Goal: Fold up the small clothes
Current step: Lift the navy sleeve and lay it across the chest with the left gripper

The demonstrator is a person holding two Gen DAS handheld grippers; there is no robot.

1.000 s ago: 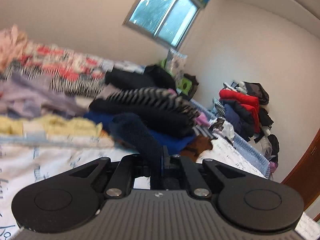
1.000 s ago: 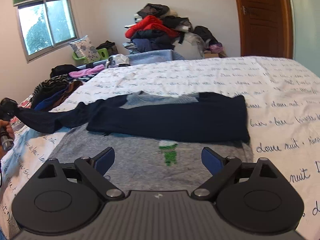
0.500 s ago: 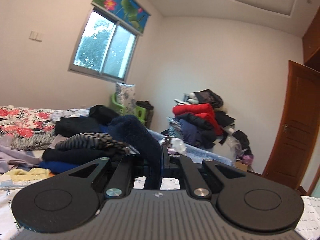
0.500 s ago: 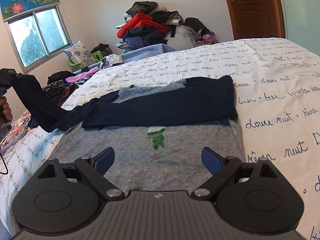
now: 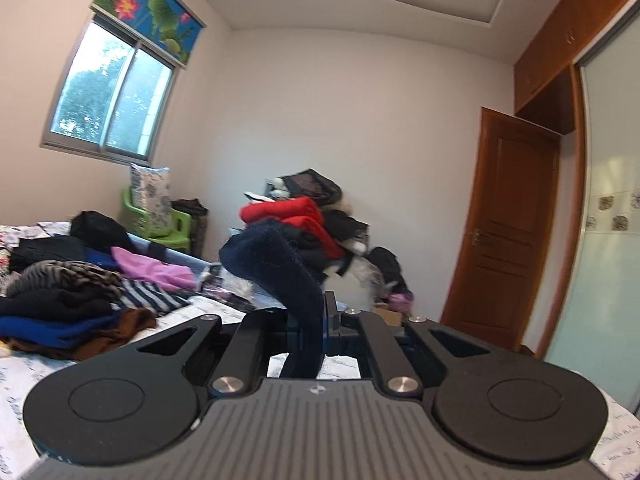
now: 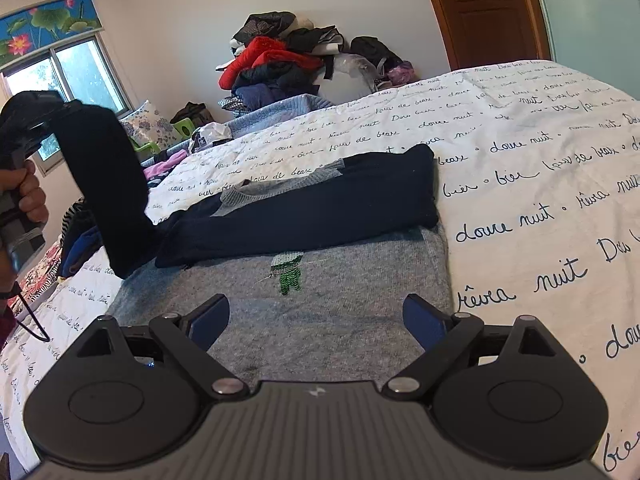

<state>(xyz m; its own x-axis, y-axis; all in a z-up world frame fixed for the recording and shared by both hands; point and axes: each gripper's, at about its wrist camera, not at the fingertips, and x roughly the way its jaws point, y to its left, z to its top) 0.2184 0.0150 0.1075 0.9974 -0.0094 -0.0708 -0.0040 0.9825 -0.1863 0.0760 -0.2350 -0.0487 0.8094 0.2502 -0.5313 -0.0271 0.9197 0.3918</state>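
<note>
Navy sleeve (image 6: 108,196) lifted higher, left tool (image 5: 320,320) clamped

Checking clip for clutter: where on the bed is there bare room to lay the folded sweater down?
Bare bedspread lies to the right of the sweater and beyond it, up to the bed's far edge. The window side is crowded: a heap of clothes fills that edge, and the lifted navy sleeve in the left hand-held gripper hangs there.

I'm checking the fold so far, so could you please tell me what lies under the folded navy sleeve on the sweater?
Under the navy sleeve lies the sweater's grey front, with a green embroidered figure showing just below. The chest beneath the sleeve is covered.
</note>
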